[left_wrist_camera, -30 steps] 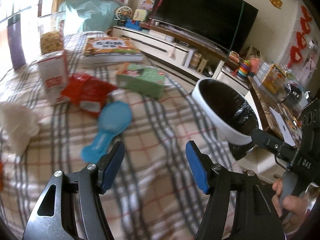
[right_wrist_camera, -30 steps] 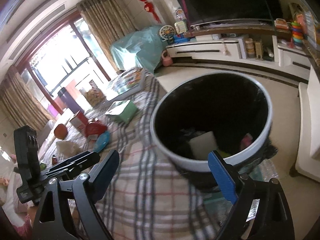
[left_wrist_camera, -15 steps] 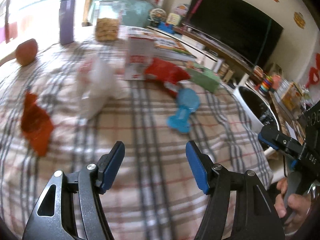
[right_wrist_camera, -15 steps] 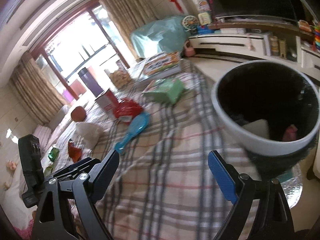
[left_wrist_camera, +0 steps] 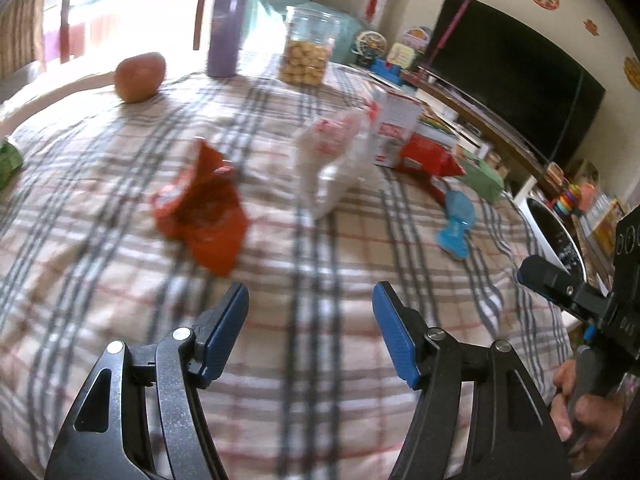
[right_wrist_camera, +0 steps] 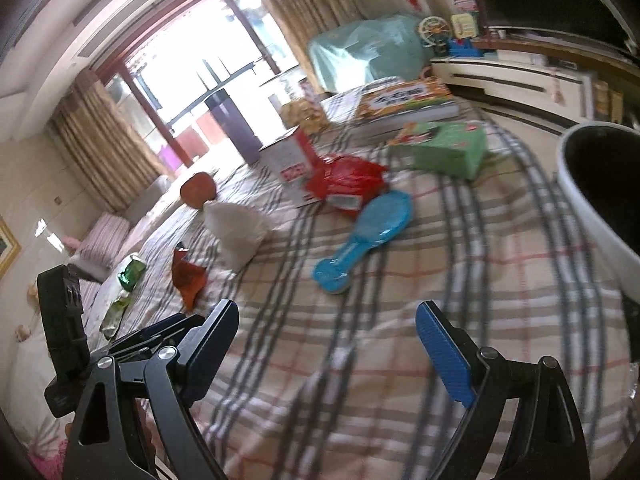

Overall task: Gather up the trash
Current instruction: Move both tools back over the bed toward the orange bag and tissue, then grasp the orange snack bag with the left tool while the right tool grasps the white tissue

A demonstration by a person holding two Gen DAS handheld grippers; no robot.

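Note:
A crumpled red wrapper (left_wrist_camera: 202,216) lies on the plaid tablecloth (left_wrist_camera: 320,272), just ahead and left of my open, empty left gripper (left_wrist_camera: 310,322). A crumpled white bag (left_wrist_camera: 332,164) lies beyond it. Both show in the right wrist view, the wrapper (right_wrist_camera: 186,276) and the white bag (right_wrist_camera: 240,232). A second red packet (right_wrist_camera: 348,180) lies by a white carton (right_wrist_camera: 288,164). The white trash bin (right_wrist_camera: 596,200) with a black liner stands at the table's right edge. My right gripper (right_wrist_camera: 326,330) is open and empty, low over the cloth.
A blue plastic scoop (right_wrist_camera: 364,236), a green box (right_wrist_camera: 452,152), a book (right_wrist_camera: 404,100), a purple flask (left_wrist_camera: 226,28), a cookie jar (left_wrist_camera: 308,52) and an apple (left_wrist_camera: 140,76) sit on the table. Green wrappers (right_wrist_camera: 128,276) lie at the far left edge. A TV cabinet stands behind.
Both grippers have swung left, away from the bin and over the table. The red wrapper and white bag have come into the middle of the left wrist view. Both stayed open.

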